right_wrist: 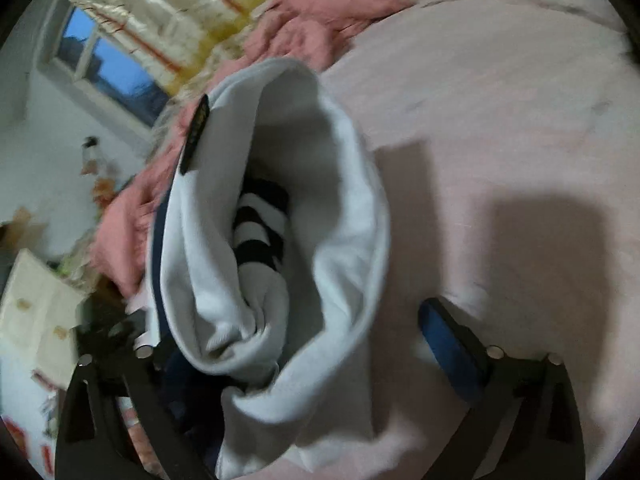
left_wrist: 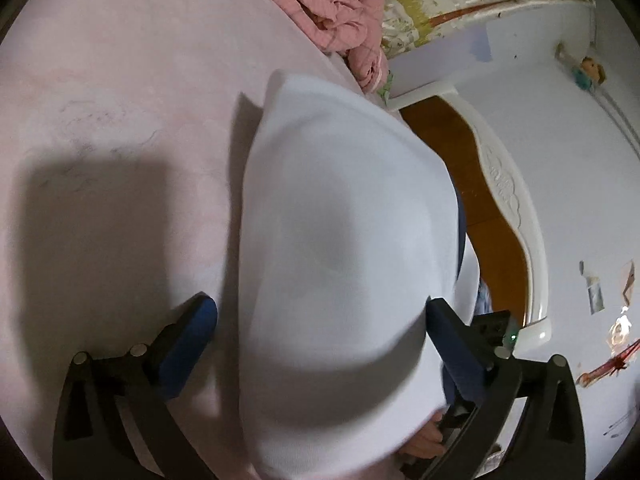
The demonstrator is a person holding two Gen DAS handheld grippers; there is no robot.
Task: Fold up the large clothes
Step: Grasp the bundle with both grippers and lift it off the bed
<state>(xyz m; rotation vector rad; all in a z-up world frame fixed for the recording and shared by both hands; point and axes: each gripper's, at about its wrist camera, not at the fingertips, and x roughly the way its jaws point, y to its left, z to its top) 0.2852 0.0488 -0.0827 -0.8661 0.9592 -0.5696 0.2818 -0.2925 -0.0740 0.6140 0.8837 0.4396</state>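
A white garment point(left_wrist: 344, 232) with a dark blue edge hangs folded over between my two grippers, above a pale pink bed sheet point(left_wrist: 112, 80). In the left wrist view it fills the middle, draped between the blue-padded fingers point(left_wrist: 188, 348) of my left gripper point(left_wrist: 320, 340), which stands wide open. In the right wrist view the same garment point(right_wrist: 256, 240) shows an inner fold with black and white stripes and a black label. My right gripper point(right_wrist: 296, 332) is also open, with the cloth lying across its left finger; the right finger point(right_wrist: 452, 344) is bare.
A crumpled pink quilt point(left_wrist: 332, 4) lies at the far side of the bed, also in the right wrist view point(right_wrist: 304, 28). A white carved bed frame point(left_wrist: 512, 208) and wooden floor point(left_wrist: 460, 160) are to the right. A window point(right_wrist: 108, 68) and a white cabinet point(right_wrist: 36, 312) stand at left.
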